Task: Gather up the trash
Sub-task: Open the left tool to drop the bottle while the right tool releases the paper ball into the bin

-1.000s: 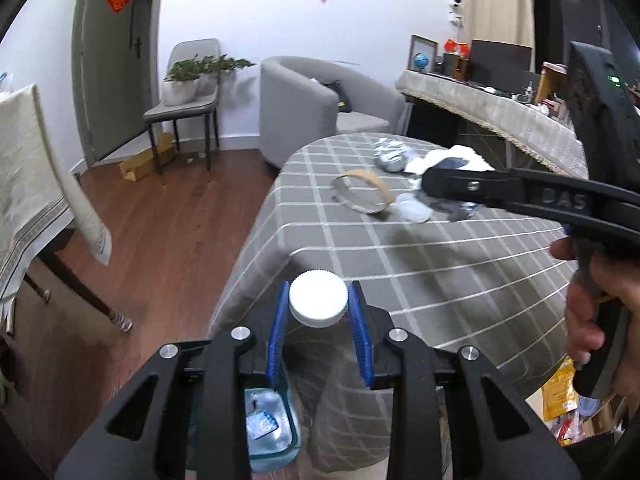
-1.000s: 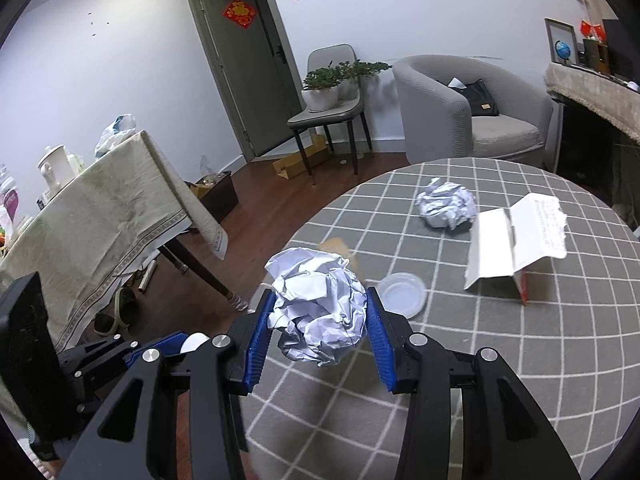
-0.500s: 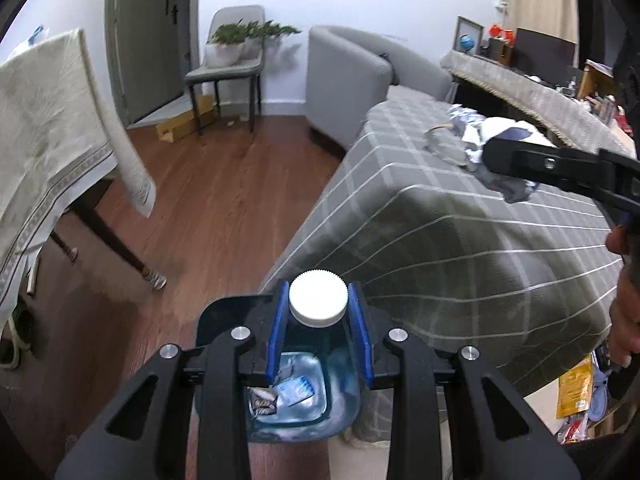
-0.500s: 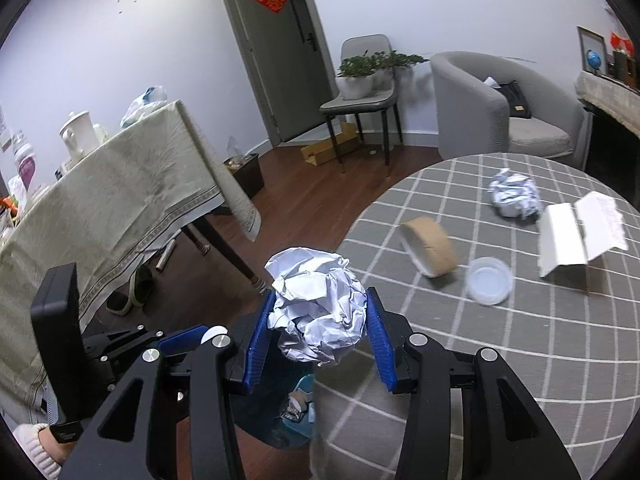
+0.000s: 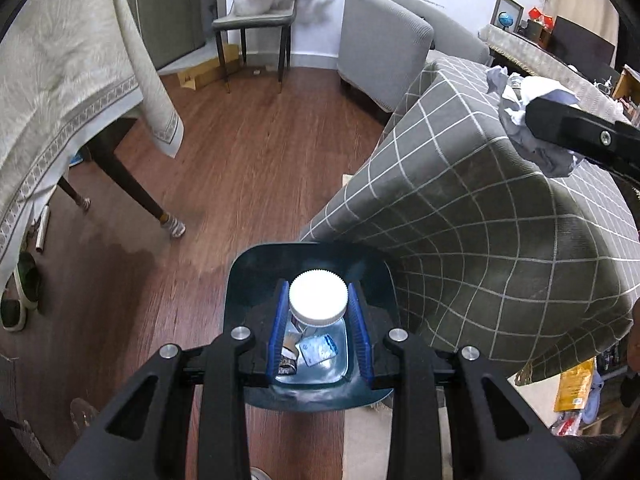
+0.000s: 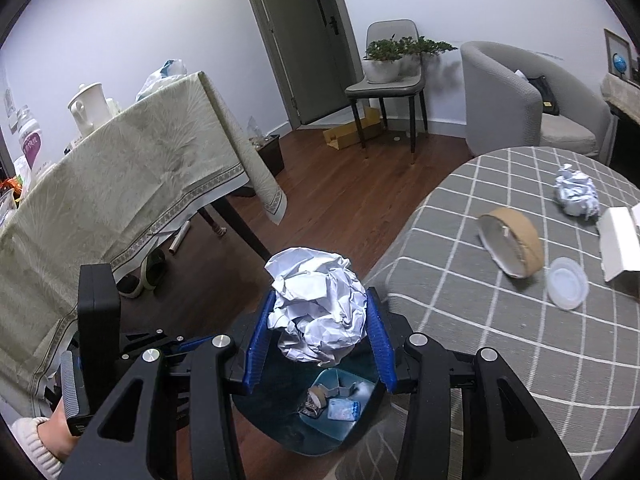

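Bin below both loaded tongs, beside checked tablecloth

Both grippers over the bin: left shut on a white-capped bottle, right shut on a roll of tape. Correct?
Not quite. The right gripper is shut on a crumpled paper ball, per the right wrist view; the tape roll lies on the table. The rest holds.

I swung left gripper off the table | its capped bottle now sits over the dark bin, lower centre | right gripper brought the paper ball above that bin, lower centre; checked tablecloth slid right.
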